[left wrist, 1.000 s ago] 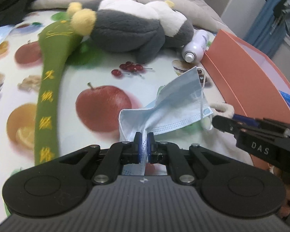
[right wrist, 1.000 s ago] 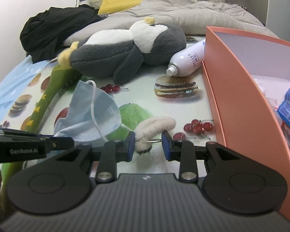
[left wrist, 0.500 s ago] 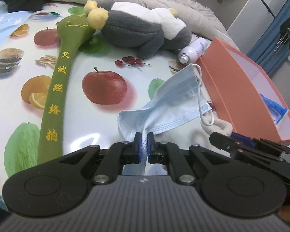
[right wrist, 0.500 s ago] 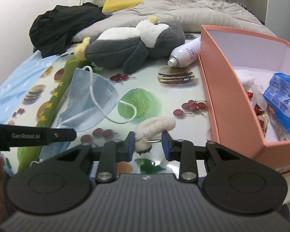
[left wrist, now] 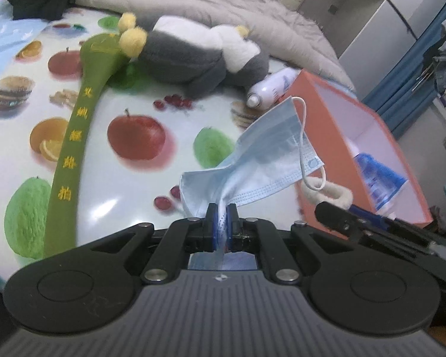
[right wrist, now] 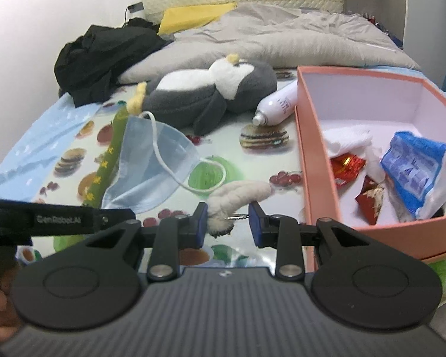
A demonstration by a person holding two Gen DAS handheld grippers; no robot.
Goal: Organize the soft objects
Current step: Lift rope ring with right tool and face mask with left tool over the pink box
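Observation:
My left gripper (left wrist: pixel 221 211) is shut on a blue face mask (left wrist: pixel 264 154) and holds it lifted above the fruit-print cloth; the mask also shows in the right wrist view (right wrist: pixel 151 166). My right gripper (right wrist: pixel 227 218) grips a small fluffy white object (right wrist: pixel 238 195) with a bit of metal at its end, raised beside the orange box (right wrist: pixel 315 160); it also shows in the left wrist view (left wrist: pixel 330 192). A grey and white plush penguin (right wrist: pixel 211 89) and a long green pad with yellow characters (left wrist: pixel 74 136) lie on the cloth.
The orange box (left wrist: pixel 324 125) holds a blue packet (right wrist: pixel 416 166), white cloth and red wrappers. A white spray bottle (right wrist: pixel 278 104) lies by its far corner. A grey duvet (right wrist: pixel 282 41) and black clothing (right wrist: pixel 104 50) lie behind.
Both grippers have risen and pulled back with their loads; the mask now hangs higher off the cloth and more of the box's inside shows.

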